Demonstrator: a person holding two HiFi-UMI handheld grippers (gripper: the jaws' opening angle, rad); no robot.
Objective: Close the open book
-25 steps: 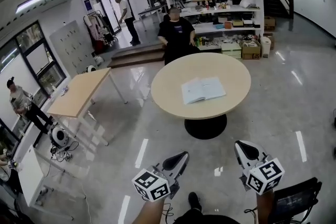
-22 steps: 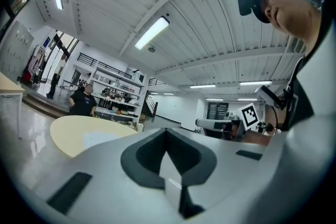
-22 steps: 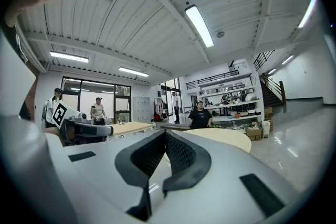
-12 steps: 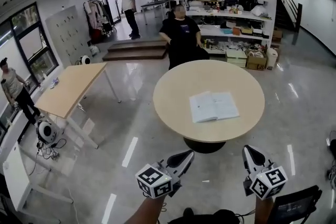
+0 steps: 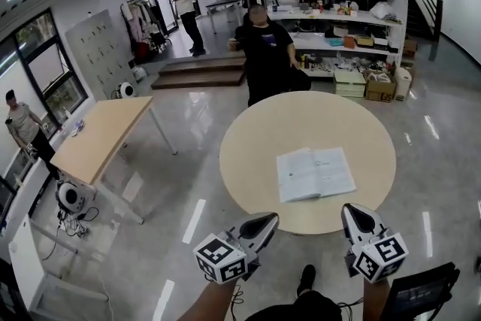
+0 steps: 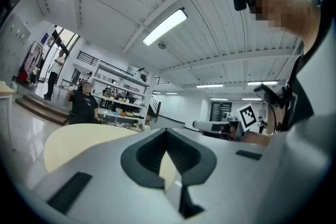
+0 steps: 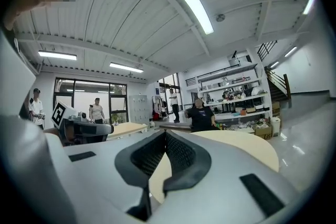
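Note:
An open book (image 5: pixel 314 173) with white pages lies flat on the round beige table (image 5: pixel 255 154), toward its near right side. My left gripper (image 5: pixel 264 222) is held level just short of the table's near edge, left of the book, its jaws shut on nothing. My right gripper (image 5: pixel 355 211) is level at the near edge right in front of the book, also shut and empty. In the left gripper view the closed tips (image 6: pixel 167 130) point over the tabletop (image 6: pixel 79 141). In the right gripper view the closed tips (image 7: pixel 166 134) face the tabletop (image 7: pixel 247 144). Neither touches the book.
A person in black (image 5: pixel 264 49) stands just behind the round table. A rectangular wooden table (image 5: pixel 101 135) stands to the left. Cluttered shelves (image 5: pixel 338 4) line the back wall. Another person (image 5: pixel 26 128) stands by the left windows. A black chair (image 5: pixel 421 289) is at my lower right.
The round table and book have come closer and now sit lower in the head view. Both grippers have moved forward to the table's near edge, still shut.

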